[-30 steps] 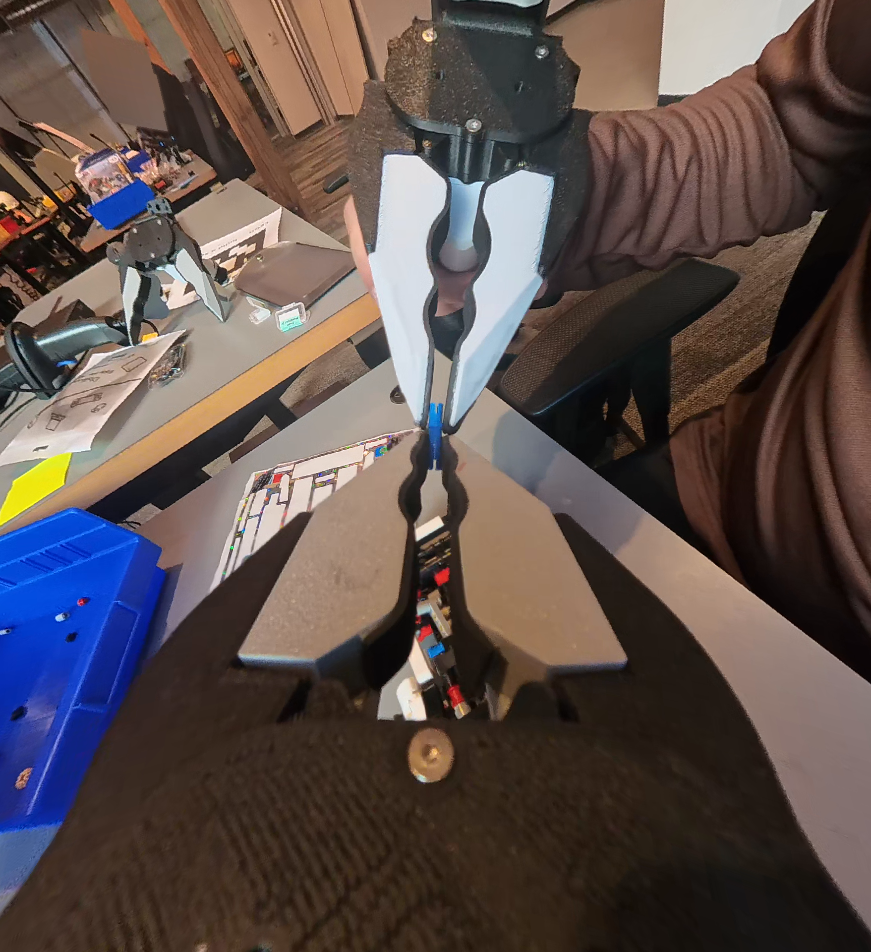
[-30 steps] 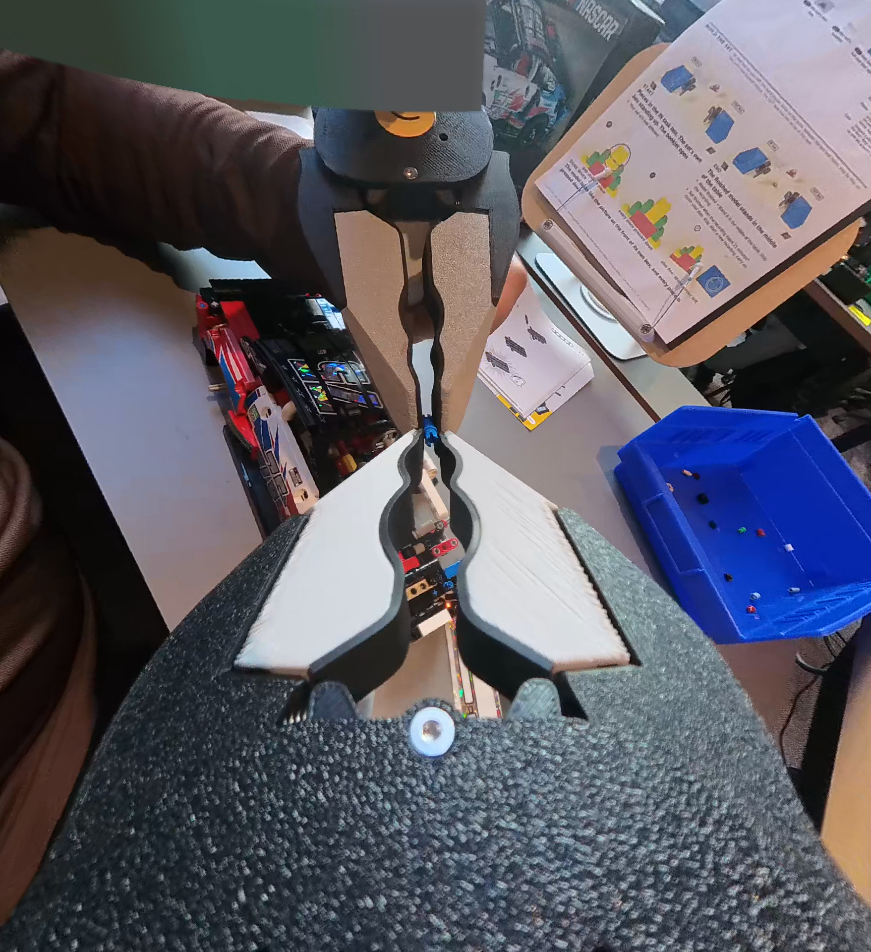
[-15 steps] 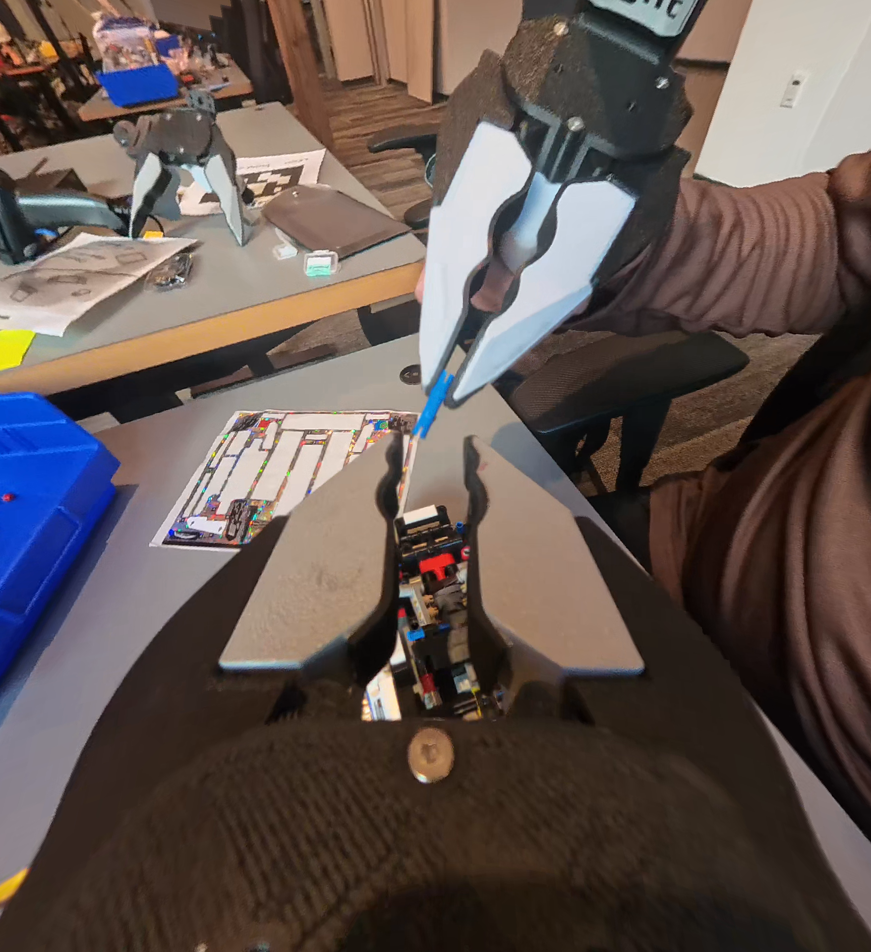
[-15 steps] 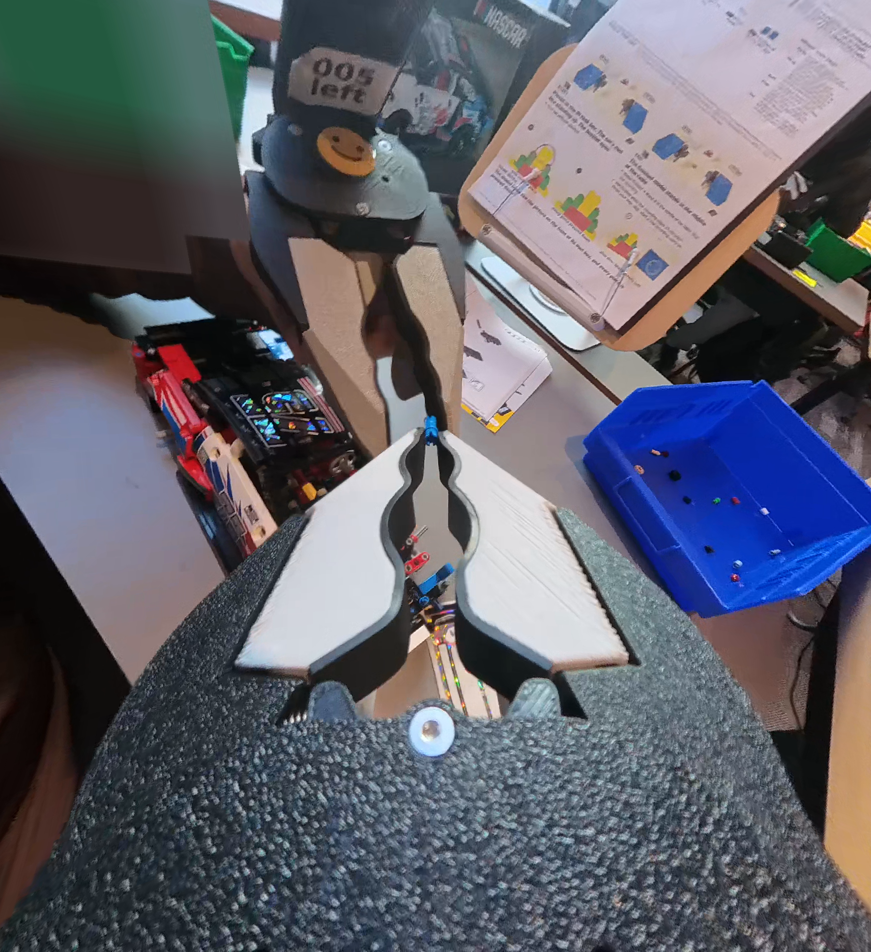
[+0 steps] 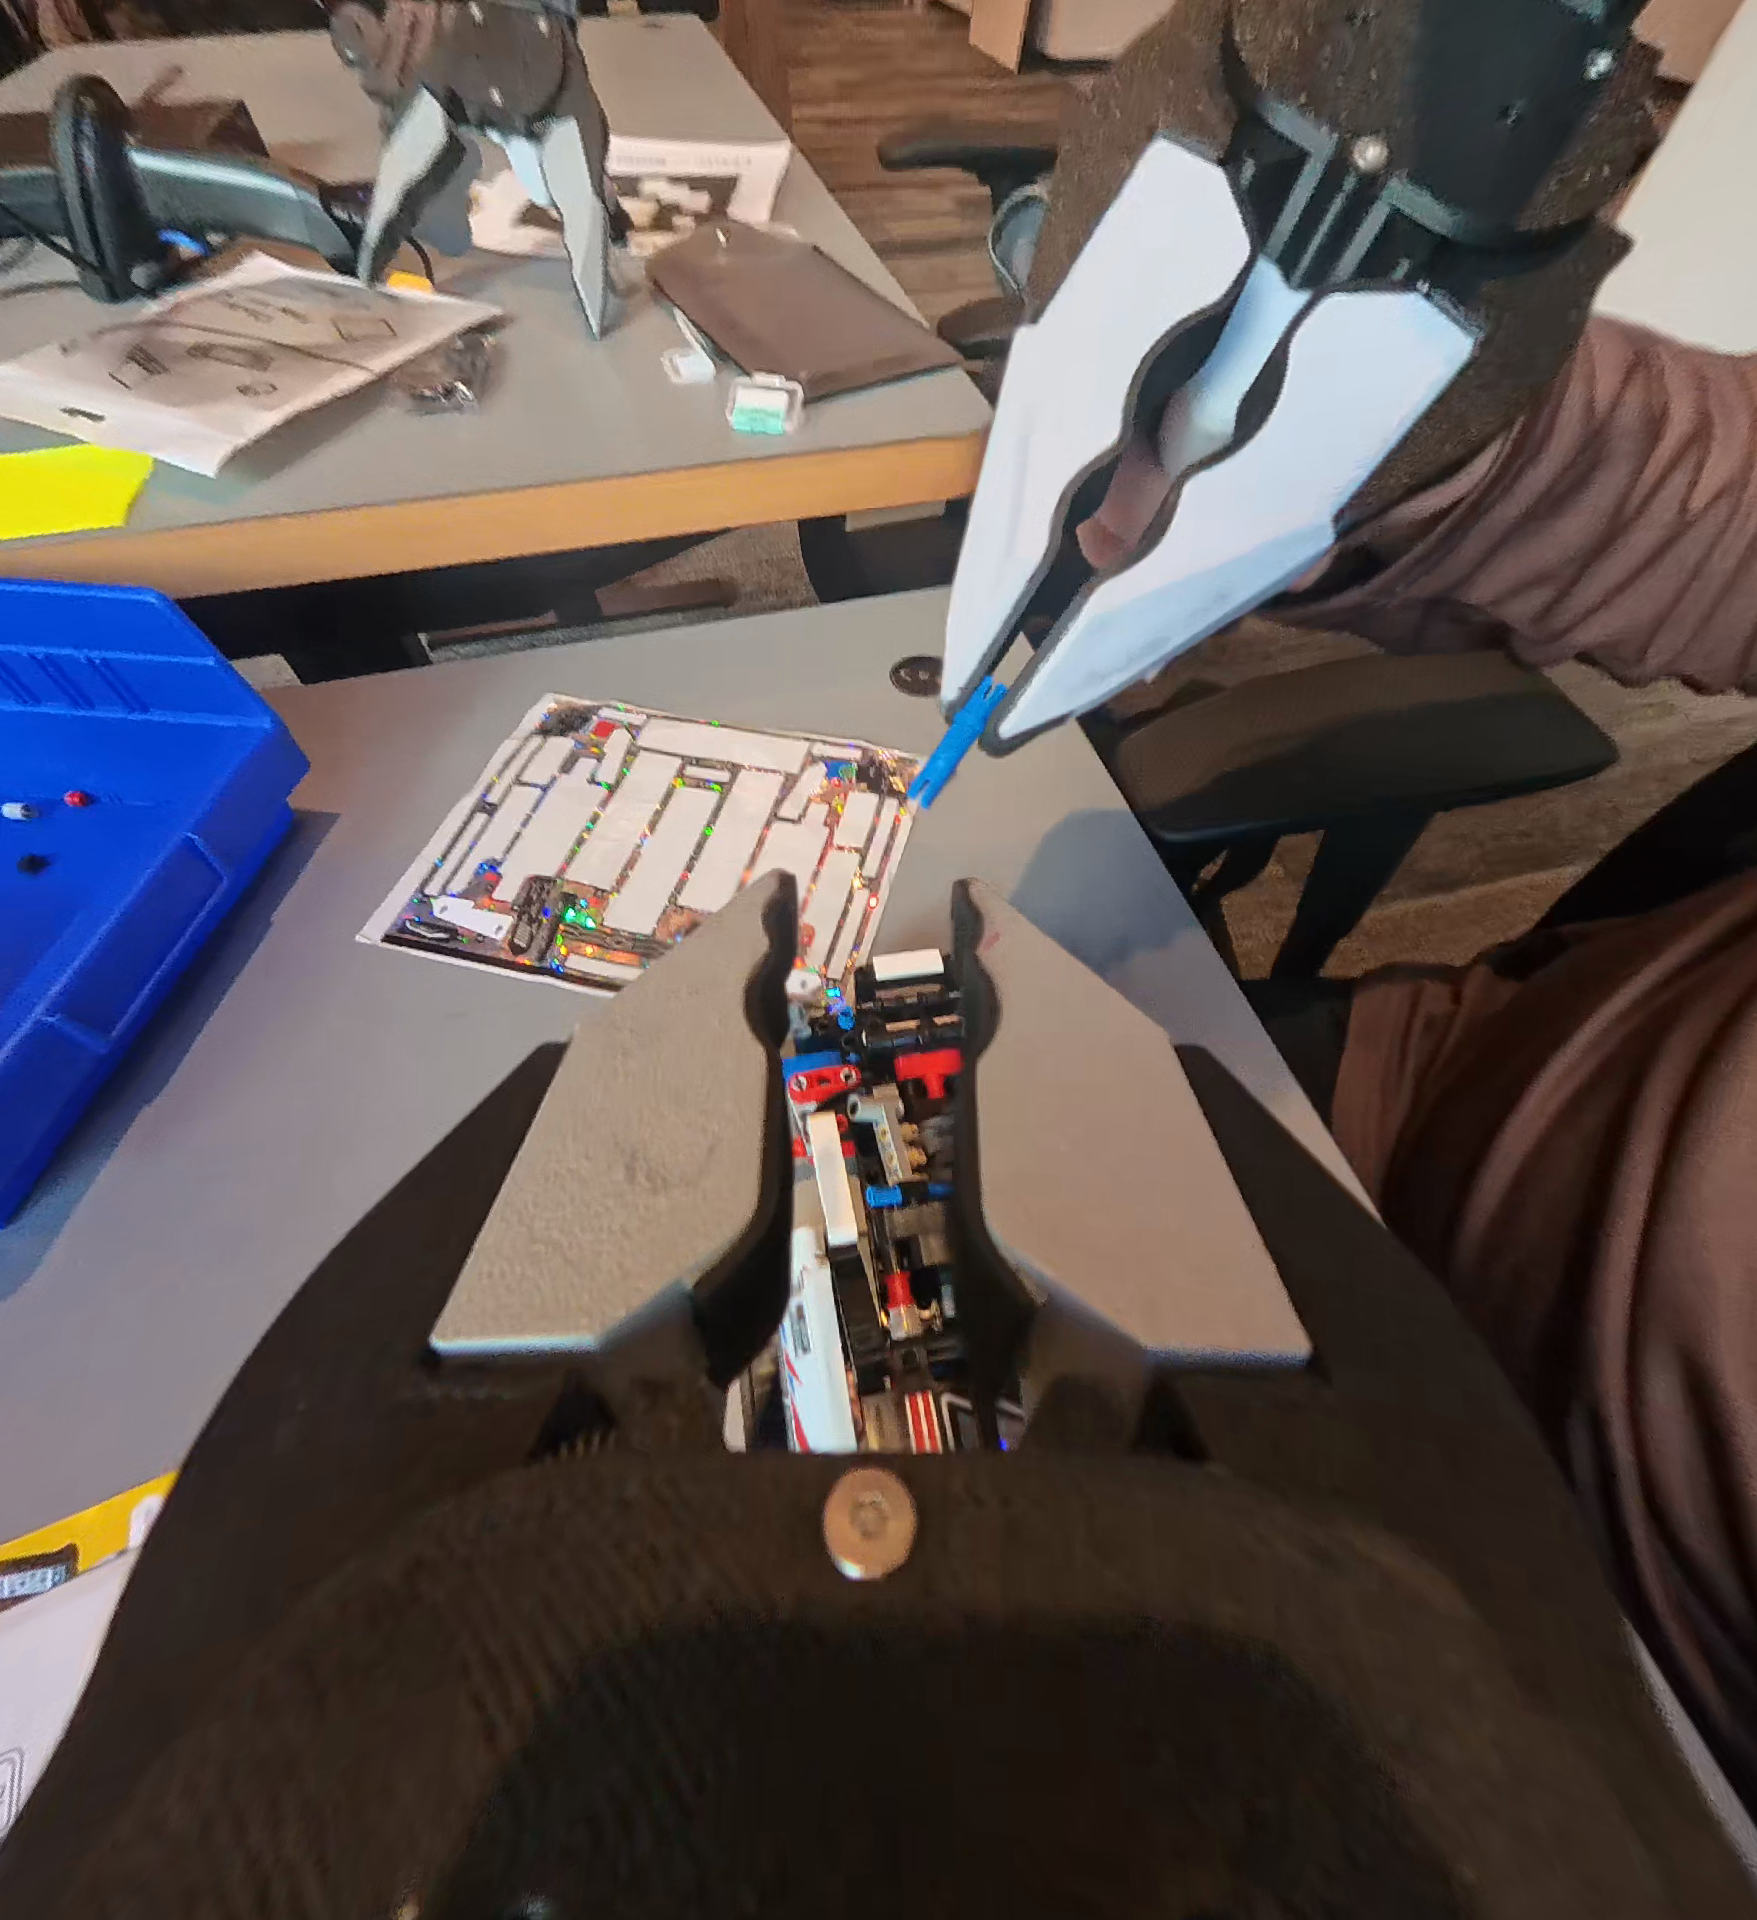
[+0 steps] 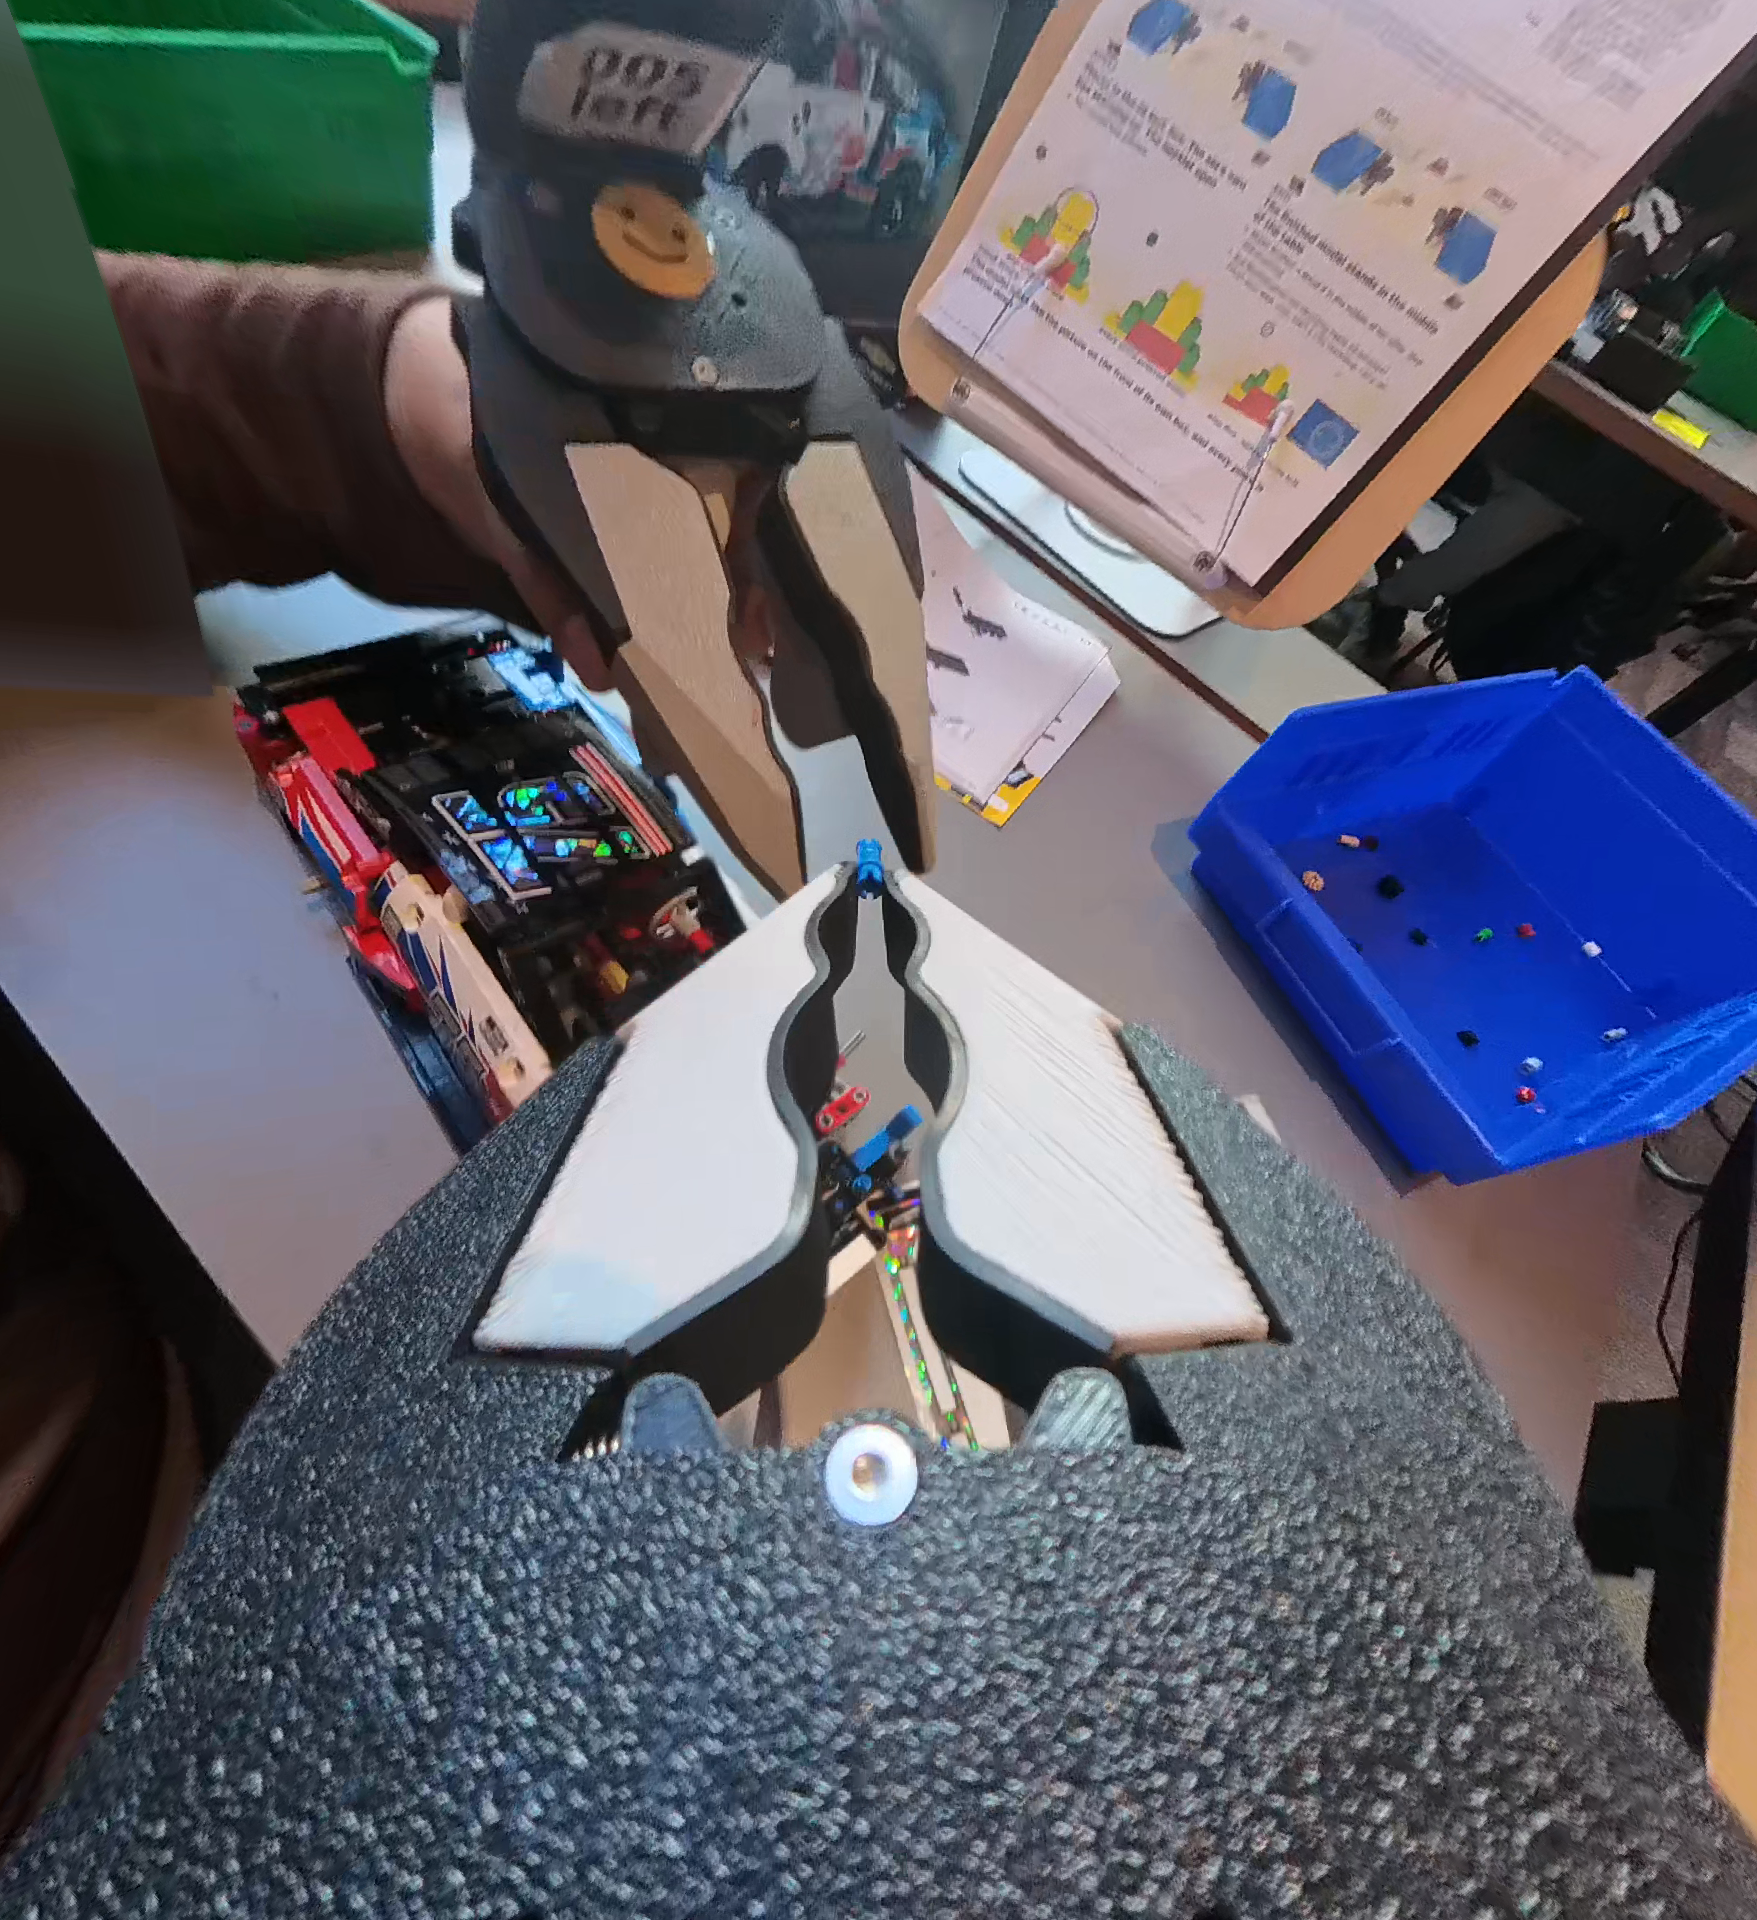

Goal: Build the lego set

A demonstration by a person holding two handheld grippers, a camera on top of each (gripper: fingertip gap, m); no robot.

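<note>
My right gripper point(image 6: 866, 888), with white fingers, is shut on a small blue pin point(image 6: 868, 864) that sticks out past its tips. In the left wrist view the right gripper point(image 5: 980, 724) hangs at the upper right, holding the blue pin point(image 5: 941, 764) above the table. My left gripper point(image 5: 872, 904), with grey fingers, is open and empty above the lego car point(image 5: 884, 1143). In the right wrist view the left gripper point(image 6: 853, 831) sits just beyond the pin, apart from it. The red, black and white lego car point(image 6: 479, 831) lies on the table.
A blue bin point(image 6: 1508, 935) with several small loose parts stands at the right of the right wrist view; it also shows in the left wrist view point(image 5: 74, 831). A shiny sticker sheet point(image 5: 666, 831) lies ahead. An instruction board point(image 6: 1269, 260) stands behind. A person's sleeve point(image 5: 1632, 1143) is close. My left and right fingertips are right by each other.
Both grippers were pinching the blue pin tip to tip. My left gripper has opened, let go and dropped back over the car. My right gripper keeps the pin.
</note>
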